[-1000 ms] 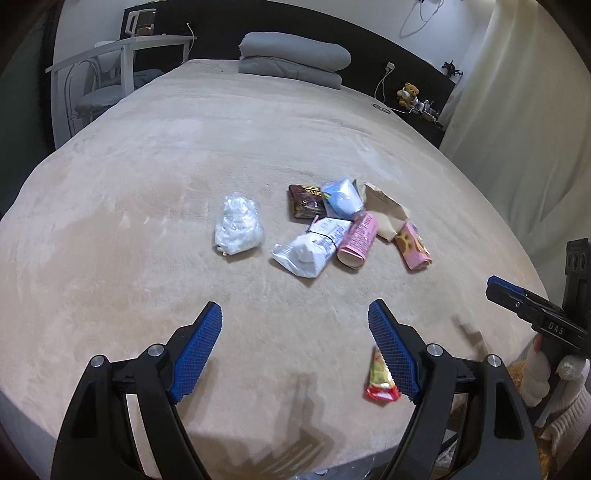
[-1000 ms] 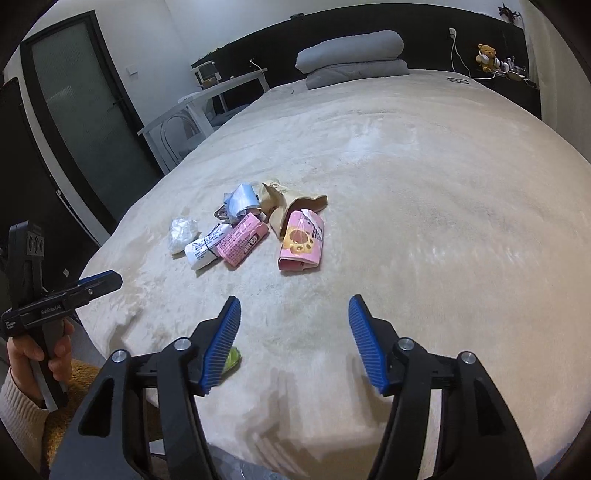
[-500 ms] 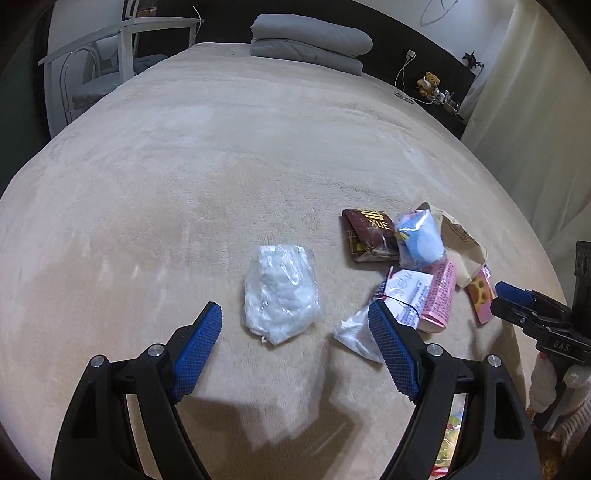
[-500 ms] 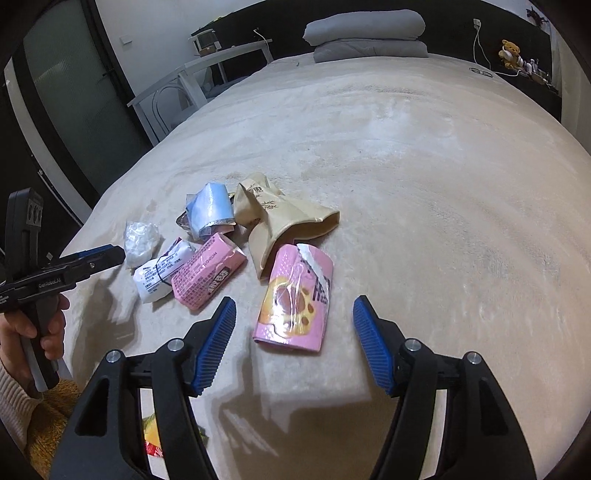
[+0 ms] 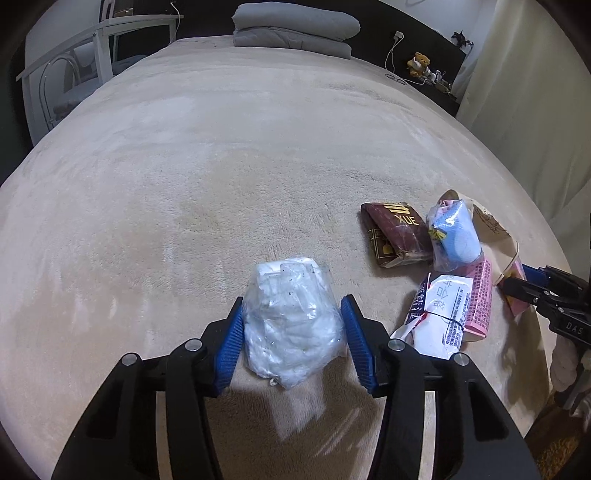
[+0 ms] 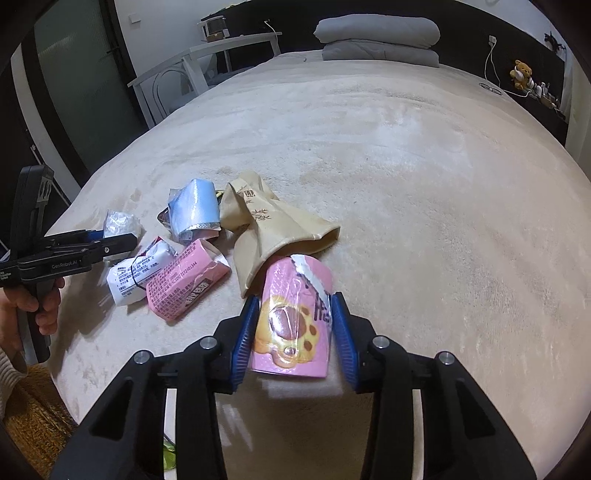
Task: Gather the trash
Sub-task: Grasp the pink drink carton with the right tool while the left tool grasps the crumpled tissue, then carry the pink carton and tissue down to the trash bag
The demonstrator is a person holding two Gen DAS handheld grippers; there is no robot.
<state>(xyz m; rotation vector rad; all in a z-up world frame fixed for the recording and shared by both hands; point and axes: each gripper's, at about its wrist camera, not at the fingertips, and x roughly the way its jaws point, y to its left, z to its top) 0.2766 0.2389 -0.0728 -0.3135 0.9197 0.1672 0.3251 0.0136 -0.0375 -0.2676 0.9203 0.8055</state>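
Trash lies on a beige bed (image 5: 221, 155). My left gripper (image 5: 293, 326) has its blue pads against both sides of a crumpled clear plastic bag (image 5: 291, 317). My right gripper (image 6: 293, 328) has its pads against both sides of a pink paw-print snack wrapper (image 6: 291, 317). Beside them lie a brown wrapper (image 5: 395, 232), a blue wrapper (image 5: 454, 236), a white packet (image 5: 439, 314), a pink packet (image 5: 478, 299) and a tan paper bag (image 6: 266, 225). The left gripper also shows in the right wrist view (image 6: 122, 238), and the right gripper in the left wrist view (image 5: 517, 280).
Grey pillows (image 5: 295, 26) lie at the head of the bed. A white table and chair (image 5: 74, 62) stand at the left. A dark shelf with a teddy bear (image 5: 419, 62) is at the back right. A curtain (image 5: 524, 92) hangs on the right.
Both grippers moved forward and down onto the bed. The left one closed around the clear plastic bag, the right one around the pink paw-print wrapper.
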